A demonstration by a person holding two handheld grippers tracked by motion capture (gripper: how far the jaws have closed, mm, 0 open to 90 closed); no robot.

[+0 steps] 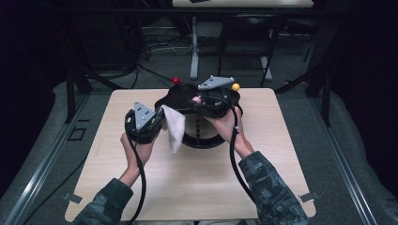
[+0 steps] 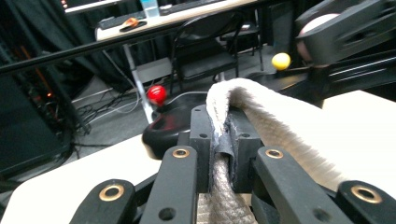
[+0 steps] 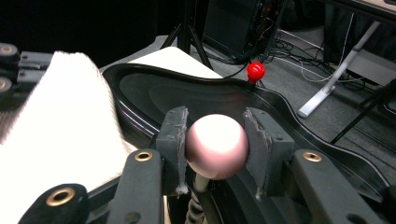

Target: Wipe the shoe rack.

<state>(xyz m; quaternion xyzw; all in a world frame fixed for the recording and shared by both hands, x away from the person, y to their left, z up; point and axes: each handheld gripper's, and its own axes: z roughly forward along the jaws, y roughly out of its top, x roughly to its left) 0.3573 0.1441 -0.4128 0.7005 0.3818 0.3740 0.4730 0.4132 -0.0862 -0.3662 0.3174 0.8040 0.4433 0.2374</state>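
L claw (image 2: 223, 140) clamps cloth (image 2: 280, 126); R claw (image 3: 217, 147) grips pink ball (image 3: 217, 145); wood table (image 1: 155, 187), dark room.

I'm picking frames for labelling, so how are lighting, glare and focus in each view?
High view: dim, dark surroundings, only the table lit. Left gripper view: cloth sharp near the jaws, the far gripper at top right blurred. Right gripper view: pink ball glares nearly white, cloth overexposed at left, black tray shows sheen.

A black glossy curved-rim tray (image 1: 174, 97) stands at the wooden table's (image 1: 141, 187) far edge; a white quilted cloth (image 1: 174, 126) hangs over its left rim
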